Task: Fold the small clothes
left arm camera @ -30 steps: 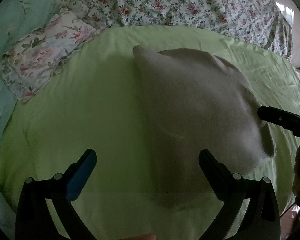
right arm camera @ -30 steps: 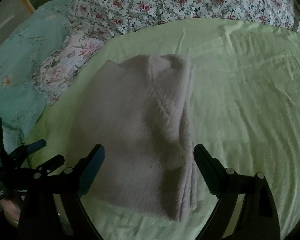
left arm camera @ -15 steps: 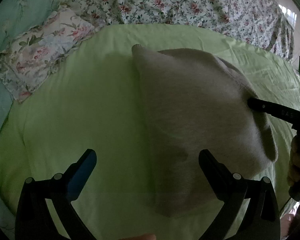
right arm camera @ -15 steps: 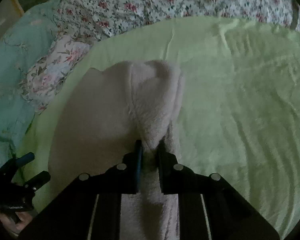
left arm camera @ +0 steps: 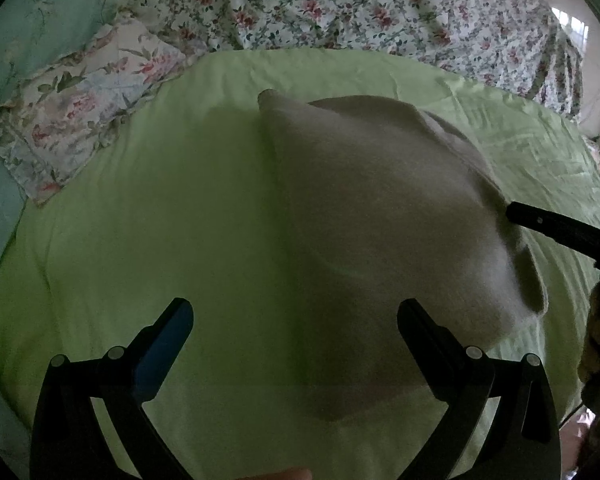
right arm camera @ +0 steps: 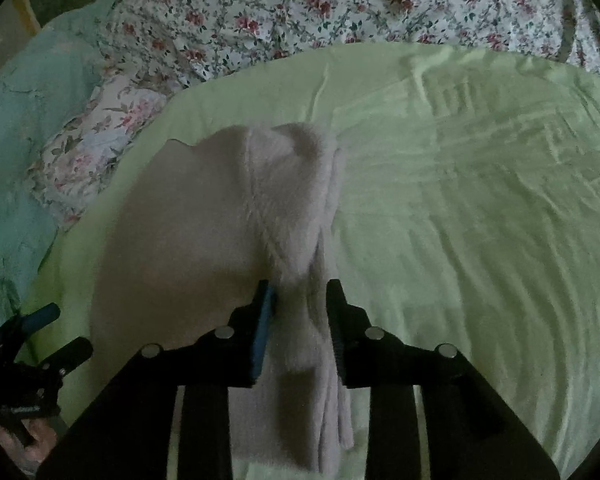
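The grey fuzzy garment (right arm camera: 204, 232) lies on the light green sheet (right arm camera: 480, 220), filling the lower centre and left of the right wrist view and the centre and right of the left wrist view (left arm camera: 380, 220). At the bottom of the right wrist view, the right gripper (right arm camera: 300, 292) straddles a raised ridge of the garment's folded right edge. Its jaws are opening: the left pad lies against the fabric, while a narrow gap shows between the fabric and the right finger, so the pads no longer pinch it. Below the fingers several stacked layers of the fabric edge hang toward the bottom of the frame.

In the left wrist view the left gripper (left arm camera: 296, 312) fills the bottom of the frame with its jaws spread wide and nothing between them; its left finger is over bare sheet, its right finger over the near part of the garment. At the right edge of that view one dark finger of the right gripper (left arm camera: 560, 228) reaches onto the garment's right border.

Farther up, a pale floral pillow (left arm camera: 84, 108) sits in the upper left, a teal cloth (right arm camera: 24, 128) beyond it at the left edge. A white floral bedspread (left arm camera: 360, 8) runs across the top of both views.
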`<state>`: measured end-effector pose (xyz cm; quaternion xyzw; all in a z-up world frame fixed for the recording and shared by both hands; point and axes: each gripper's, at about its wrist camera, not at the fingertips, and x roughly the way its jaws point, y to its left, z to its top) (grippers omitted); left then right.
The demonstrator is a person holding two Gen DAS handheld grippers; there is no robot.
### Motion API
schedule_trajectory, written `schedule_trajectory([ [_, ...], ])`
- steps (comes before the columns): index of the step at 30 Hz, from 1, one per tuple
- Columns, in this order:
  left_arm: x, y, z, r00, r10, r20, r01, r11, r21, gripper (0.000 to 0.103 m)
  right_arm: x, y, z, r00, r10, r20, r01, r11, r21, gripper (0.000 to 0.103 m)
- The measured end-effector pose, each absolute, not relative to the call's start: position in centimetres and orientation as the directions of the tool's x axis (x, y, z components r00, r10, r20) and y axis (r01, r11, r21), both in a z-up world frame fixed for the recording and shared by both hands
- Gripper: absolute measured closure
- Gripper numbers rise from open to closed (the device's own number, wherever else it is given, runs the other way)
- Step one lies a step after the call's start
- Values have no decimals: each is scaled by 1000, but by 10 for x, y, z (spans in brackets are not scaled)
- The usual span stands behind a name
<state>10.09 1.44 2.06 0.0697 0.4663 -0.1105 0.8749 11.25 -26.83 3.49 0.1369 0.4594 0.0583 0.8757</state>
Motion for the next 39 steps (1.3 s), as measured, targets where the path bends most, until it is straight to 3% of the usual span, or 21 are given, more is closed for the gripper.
schedule_trajectory([
  [3,96,13,22,542,-128,-831,261,965,21,1,98,-268,41,576,239,-782,21,952,306,57],
  [22,69,16,30,552,-137,-822,272,962,22,1,38,-238,49,536,298,-790,-64,947,314,36],
  [27,64,15,35,562,-137,-816,278,960,30,1,32,-239,53,542,297,-786,-69,948,311,26],
  [39,59,15,46,581,-147,-800,298,954,42,1,24,-238,64,569,300,-766,-86,948,308,16],
])
